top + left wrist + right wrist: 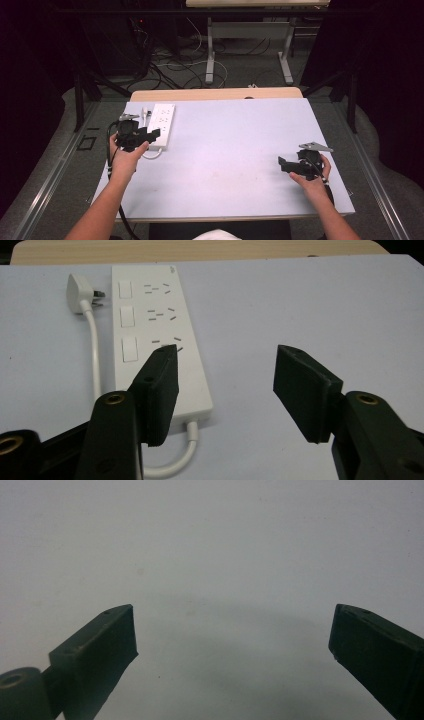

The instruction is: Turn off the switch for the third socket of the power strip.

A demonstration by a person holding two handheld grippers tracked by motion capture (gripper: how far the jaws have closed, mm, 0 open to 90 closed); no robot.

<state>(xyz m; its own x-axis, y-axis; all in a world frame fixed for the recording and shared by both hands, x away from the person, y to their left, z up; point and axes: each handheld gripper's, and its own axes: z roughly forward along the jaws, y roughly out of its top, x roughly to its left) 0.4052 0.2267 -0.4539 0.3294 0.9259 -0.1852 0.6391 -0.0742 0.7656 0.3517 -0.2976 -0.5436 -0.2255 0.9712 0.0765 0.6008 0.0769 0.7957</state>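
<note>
We judge that the white power strip [155, 335] could slide or turn on the smooth desk [240, 150] if the left hand-held gripper [227, 385] pushes its near end off-centre, and its cable [95, 355] could catch a jaw. This gripper is released, with nothing between its jaws; the right hand-held gripper [235, 645] is released too. The strip lies flat at the desk's far left corner. Its long axis runs away from us, the cable end pointing toward us; the plug [82, 292] lies just beside it.
</note>
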